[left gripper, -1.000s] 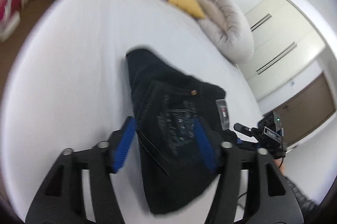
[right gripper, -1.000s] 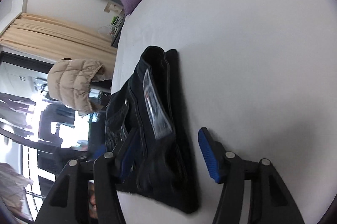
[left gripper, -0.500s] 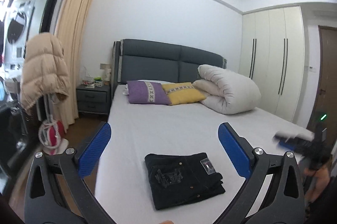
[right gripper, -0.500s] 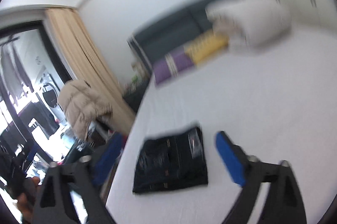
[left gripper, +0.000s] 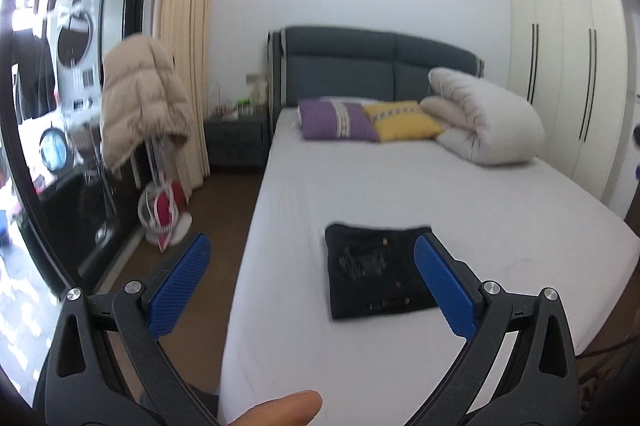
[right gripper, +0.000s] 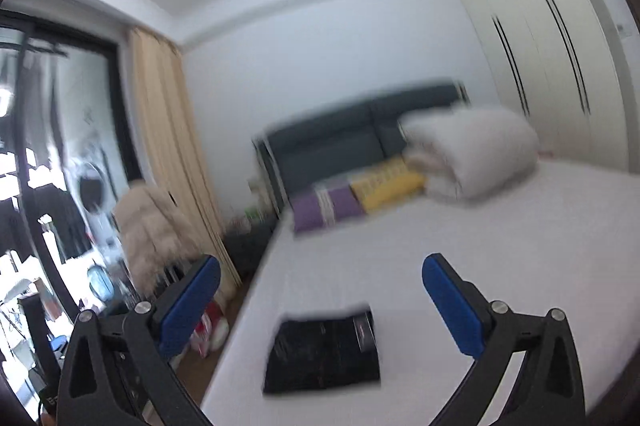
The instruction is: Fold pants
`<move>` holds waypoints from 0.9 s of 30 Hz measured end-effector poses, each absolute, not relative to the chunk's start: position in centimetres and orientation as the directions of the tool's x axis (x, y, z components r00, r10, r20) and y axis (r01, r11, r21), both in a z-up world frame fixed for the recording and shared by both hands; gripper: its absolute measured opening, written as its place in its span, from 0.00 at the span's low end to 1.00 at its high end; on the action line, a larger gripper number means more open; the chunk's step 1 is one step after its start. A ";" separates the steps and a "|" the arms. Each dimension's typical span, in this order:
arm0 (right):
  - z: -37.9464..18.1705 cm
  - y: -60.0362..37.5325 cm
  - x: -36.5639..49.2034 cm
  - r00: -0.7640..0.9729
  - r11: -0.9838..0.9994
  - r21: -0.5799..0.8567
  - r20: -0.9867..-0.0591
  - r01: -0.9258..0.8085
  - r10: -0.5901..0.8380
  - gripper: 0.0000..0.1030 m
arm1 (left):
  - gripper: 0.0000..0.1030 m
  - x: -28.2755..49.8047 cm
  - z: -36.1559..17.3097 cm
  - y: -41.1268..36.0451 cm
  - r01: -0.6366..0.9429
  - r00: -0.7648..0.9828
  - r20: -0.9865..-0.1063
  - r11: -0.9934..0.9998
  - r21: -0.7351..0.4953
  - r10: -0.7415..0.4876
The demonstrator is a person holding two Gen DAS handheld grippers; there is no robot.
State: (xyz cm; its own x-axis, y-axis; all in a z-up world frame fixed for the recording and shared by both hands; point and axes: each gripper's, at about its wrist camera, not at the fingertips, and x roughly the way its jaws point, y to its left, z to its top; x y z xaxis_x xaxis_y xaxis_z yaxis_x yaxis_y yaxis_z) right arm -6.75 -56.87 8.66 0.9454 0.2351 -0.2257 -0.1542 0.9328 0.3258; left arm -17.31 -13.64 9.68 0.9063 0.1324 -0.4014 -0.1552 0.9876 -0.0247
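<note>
One pair of dark folded pants (left gripper: 376, 272) lies flat on a white-sheeted bed (left gripper: 460, 186) in the left wrist view, near the foot and toward the bed's left edge, its slightly longer side running toward the headboard (left gripper: 376, 66). At the head sit two cushions, one purple (left gripper: 336, 124) and one yellow (left gripper: 404, 122), beside one rolled white duvet (left gripper: 484, 122). One beige puffer jacket (left gripper: 144, 98) hangs by the curtain (left gripper: 184, 46); a wardrobe (left gripper: 568, 66) fills the right wall. The left gripper (left gripper: 312, 282) hangs above the bed with its blue pads (left gripper: 180, 282) wide apart, holding nothing. One fingertip (left gripper: 280, 410) shows at the bottom edge.

From the right wrist, blurred, the same single pants bundle (right gripper: 324, 350) rests near the left bed edge, a label patch (right gripper: 362, 332) on its right side. The right gripper (right gripper: 320, 298) also stands spread and empty, clear of the cloth. Both cushions, the duvet (right gripper: 468, 154) and the jacket (right gripper: 152, 226) appear again.
</note>
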 end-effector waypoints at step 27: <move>-3.8 -48.4 -1.5 0.740 0.980 0.153 -0.643 -0.127 0.197 1.00 | 1.00 -5.0 -7.2 -14.8 -0.173 0.710 -0.696 0.985 -0.027 0.106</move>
